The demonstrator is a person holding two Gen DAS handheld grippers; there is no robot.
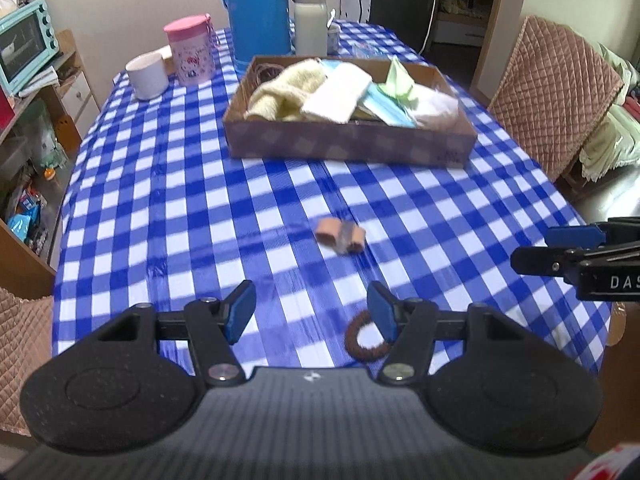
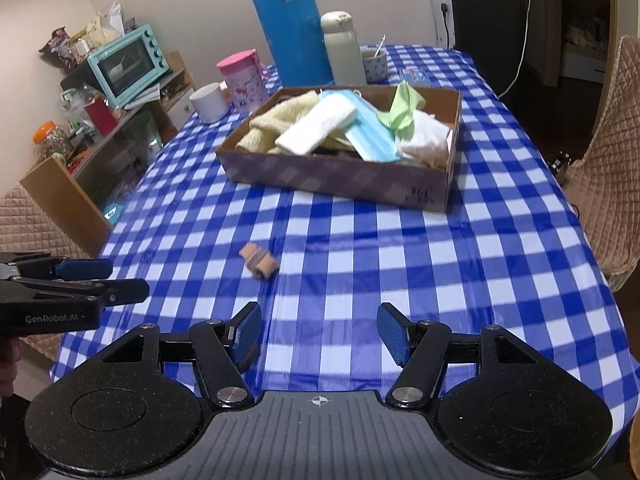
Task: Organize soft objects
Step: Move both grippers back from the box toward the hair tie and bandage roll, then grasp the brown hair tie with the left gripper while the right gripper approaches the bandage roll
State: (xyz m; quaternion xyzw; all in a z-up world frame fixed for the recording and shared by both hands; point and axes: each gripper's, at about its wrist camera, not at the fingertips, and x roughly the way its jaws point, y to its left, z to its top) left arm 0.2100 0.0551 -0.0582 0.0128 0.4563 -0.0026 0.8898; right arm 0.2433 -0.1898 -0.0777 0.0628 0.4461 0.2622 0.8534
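We have both hands low over the near end of the bench (image 1: 180, 184), which wears a blue-and-white checked cloth, and we take the cardboard box (image 1: 348, 144) as our landmark. The box sits toward the far half of the bench and already holds the soft things: a cream knitted cloth (image 1: 288, 88), a folded white cloth (image 1: 338, 94), a blue face mask (image 1: 386, 110) and a green cloth (image 1: 396, 80), heaped loosely. We judge it to be the collecting place, since its open top faces us.

Two small pieces lie outside the box, on our side of it. A small rolled tan bundle (image 1: 340, 236) rests on the cloth well in front of the box. A brown ring-shaped hair tie (image 1: 366, 336) lies nearer still, just beside one pad of the left gripper (image 1: 311, 312).

The left gripper stands with jaws apart and nothing between them; the right gripper (image 2: 319, 332) likewise gapes empty. We keep them spread, we think, so either can drop over a stray piece.

Behind the box stand a blue flask (image 1: 260, 8), a pale bottle (image 1: 310, 16), a pink canister (image 1: 192, 50) and a white mug (image 1: 148, 76).
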